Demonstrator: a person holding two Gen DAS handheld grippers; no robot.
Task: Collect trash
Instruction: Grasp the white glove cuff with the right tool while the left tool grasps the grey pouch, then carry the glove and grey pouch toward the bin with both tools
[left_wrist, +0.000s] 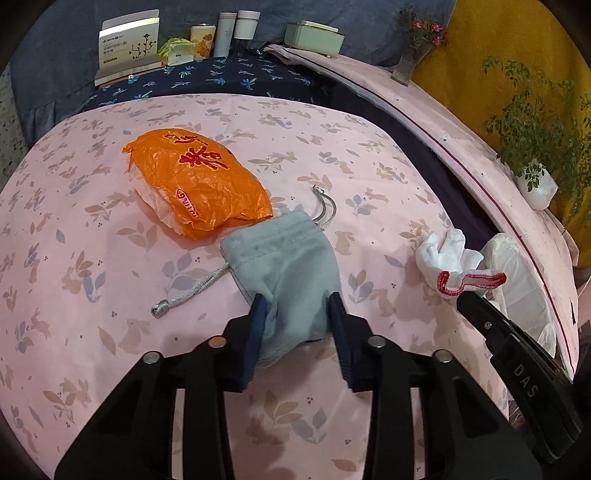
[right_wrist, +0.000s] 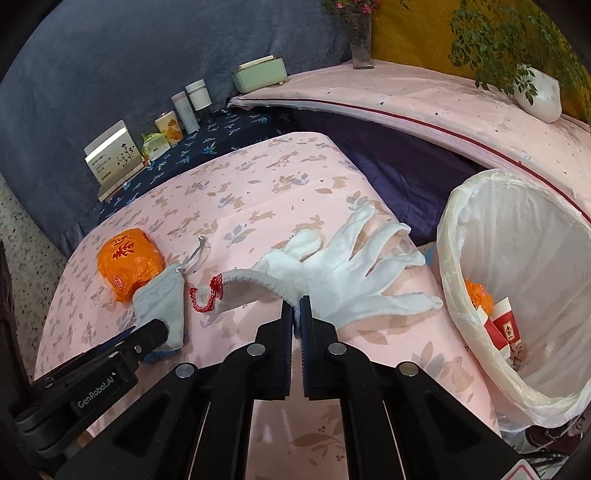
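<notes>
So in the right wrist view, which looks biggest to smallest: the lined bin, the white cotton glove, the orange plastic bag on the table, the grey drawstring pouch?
1. White-lined round bin, largest by far, though nearest the camera.
2. White cotton glove with red cuff.
3. Orange plastic bag and grey fabric drawstring pouch look alike; I can't rank them.

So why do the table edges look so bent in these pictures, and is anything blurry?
Left wrist view: the fisheye lens bows the pink tablecloth into a dome, with dark corners; the grey pouch stays sharp. Right wrist view: the same bending warps the bin, and the white glove is crisp.
</notes>
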